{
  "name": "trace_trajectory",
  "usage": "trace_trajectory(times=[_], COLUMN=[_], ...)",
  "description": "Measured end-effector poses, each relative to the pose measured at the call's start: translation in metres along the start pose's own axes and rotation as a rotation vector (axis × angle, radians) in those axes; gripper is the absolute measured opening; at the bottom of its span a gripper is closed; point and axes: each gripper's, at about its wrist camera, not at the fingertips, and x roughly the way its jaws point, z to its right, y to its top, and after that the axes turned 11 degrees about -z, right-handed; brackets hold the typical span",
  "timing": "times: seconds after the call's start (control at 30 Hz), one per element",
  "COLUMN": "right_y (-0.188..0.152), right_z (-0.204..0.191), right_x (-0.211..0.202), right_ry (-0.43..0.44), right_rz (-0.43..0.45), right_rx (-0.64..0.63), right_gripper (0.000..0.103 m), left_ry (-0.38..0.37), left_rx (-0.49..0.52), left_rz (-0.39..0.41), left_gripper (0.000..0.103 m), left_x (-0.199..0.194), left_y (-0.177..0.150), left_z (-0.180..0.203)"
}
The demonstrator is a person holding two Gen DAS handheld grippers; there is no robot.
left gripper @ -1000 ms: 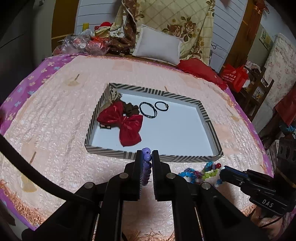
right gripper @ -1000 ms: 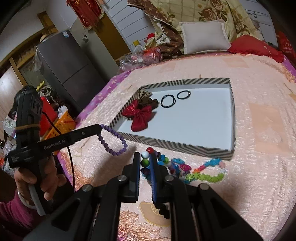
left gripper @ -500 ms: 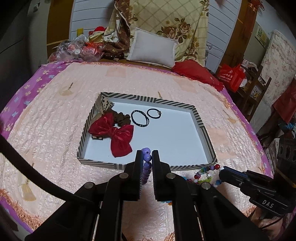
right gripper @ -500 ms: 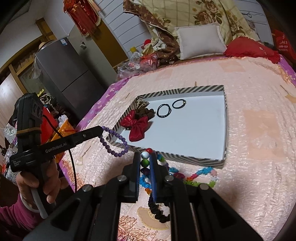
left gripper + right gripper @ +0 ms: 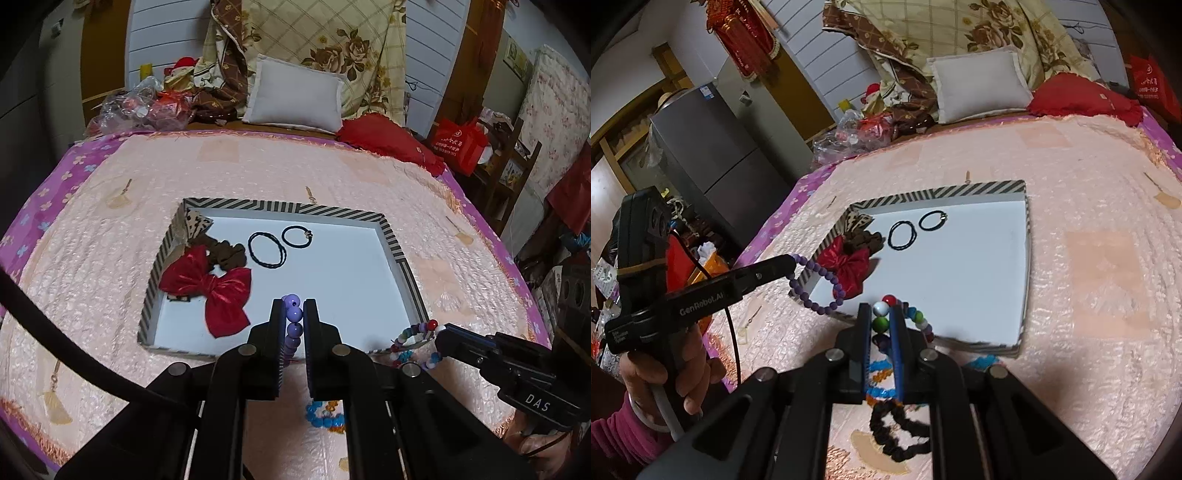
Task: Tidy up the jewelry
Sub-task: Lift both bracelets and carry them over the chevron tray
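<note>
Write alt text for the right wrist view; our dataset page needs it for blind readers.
The right gripper pinches a multicolored bead bracelet near a striped tray on a bed, while the left gripper holds a purple bead bracelet.

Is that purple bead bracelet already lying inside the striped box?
No, the purple bead bracelet hangs in the air from the left gripper, just outside the striped box near its left corner.

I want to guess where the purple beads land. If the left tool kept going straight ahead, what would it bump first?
Probably the white floor of the striped tray. The left tool, shut on the purple bead bracelet, points past the red bow toward the bare middle, though depth is hard to judge.
</note>
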Motion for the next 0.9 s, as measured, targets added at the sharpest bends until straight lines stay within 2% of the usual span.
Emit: trace_trajectory(times=[0.3, 0.57, 0.7, 0.9], right_y=[0.033, 0.065, 0.083, 0.107], right_z=[0.024, 0.052, 0.063, 0.081], right_x=[0.018, 0.047, 0.066, 0.101], right_ry=[-0.02, -0.046, -0.076, -0.098], right_rz=[-0.005, -0.028, -0.046, -0.093], right_rx=[0.035, 0.099, 0.112, 0.148], right_gripper=[0.01, 0.01, 0.01, 0.01], left_ry=[0.001, -0.064, -0.043, 0.015], left_rx=[0.013, -0.021, -0.046, -0.112], left_rz=[-0.03, -0.093, -0.12, -0.168], left_gripper=[0.007, 0.007, 0.007, 0.007], left_x=[0.029, 0.078, 0.098, 0.118], left_y=[0.024, 0.052, 0.054, 0.045], left_z=[0.009, 0.014, 0.002, -0.037])
